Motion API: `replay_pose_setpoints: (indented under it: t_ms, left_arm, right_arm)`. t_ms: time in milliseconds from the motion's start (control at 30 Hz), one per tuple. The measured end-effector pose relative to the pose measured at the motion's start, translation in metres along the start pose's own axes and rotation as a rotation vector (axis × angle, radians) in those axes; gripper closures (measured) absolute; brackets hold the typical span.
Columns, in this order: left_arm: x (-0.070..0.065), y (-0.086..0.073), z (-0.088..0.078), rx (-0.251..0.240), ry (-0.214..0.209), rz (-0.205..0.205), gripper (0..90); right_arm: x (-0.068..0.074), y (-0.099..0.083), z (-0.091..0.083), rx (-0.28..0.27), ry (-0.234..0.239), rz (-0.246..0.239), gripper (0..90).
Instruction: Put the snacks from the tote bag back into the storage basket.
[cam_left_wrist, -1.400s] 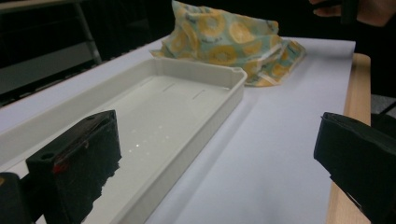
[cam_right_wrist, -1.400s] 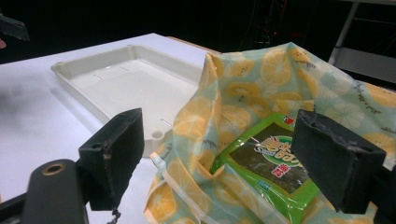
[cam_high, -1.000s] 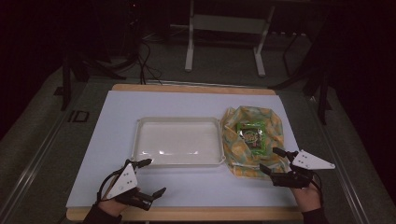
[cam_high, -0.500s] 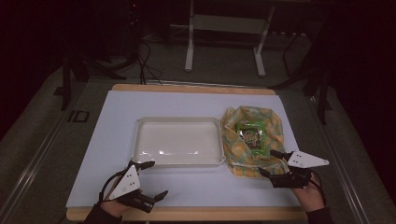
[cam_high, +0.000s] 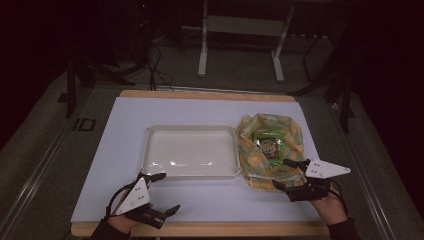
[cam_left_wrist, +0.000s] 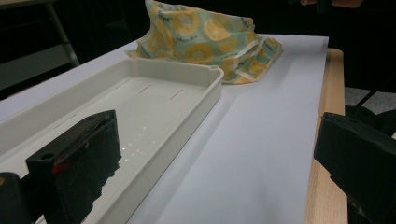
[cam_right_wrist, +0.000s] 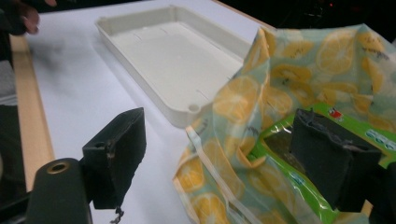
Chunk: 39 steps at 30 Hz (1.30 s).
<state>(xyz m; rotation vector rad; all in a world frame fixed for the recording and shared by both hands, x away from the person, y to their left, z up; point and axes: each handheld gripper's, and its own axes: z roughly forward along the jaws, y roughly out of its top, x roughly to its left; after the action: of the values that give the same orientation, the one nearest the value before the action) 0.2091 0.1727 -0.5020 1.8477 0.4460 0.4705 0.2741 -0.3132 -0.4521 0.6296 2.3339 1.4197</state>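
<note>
A cloth bag (cam_high: 272, 131) printed with orange slices lies at the right of the white mat, and a green snack packet (cam_high: 268, 145) shows in its open mouth. My right gripper (cam_high: 283, 173) is open at the bag's near edge. In the right gripper view the bag's rim (cam_right_wrist: 219, 154) lies between the jaws, and the right jaw rests against the green packet (cam_right_wrist: 373, 133). An empty white tray (cam_high: 150, 150) sits mid-table. My left gripper (cam_high: 168, 192) is open near the front edge, just short of the tray's near left corner, holding nothing.
In the left gripper view the tray's wall (cam_left_wrist: 187, 116) runs away toward the bag (cam_left_wrist: 205, 37), with bare white mat (cam_left_wrist: 261, 140) to its right and the wooden table edge (cam_left_wrist: 327, 140) beyond. Metal stand legs (cam_high: 202, 45) rise behind the table.
My right gripper has edged slightly left, closer onto the bag's near edge. The left gripper has barely moved.
</note>
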Motion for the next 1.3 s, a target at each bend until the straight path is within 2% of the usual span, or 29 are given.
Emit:
replay_pose_setpoints:
  t_ms: [667,1300]
  left_arm:
    - [0.0,0.001,0.0,-0.003,0.002,-0.006,1.1]
    - [0.0,0.0,0.0,-0.001,-0.003,-0.013,1.1]
  right_arm:
    - [-0.001,0.033,-0.007,-0.062,-0.01,-0.054,18.8]
    - [-0.011,0.057,-0.016,-0.122,-0.054,-0.083,18.8]
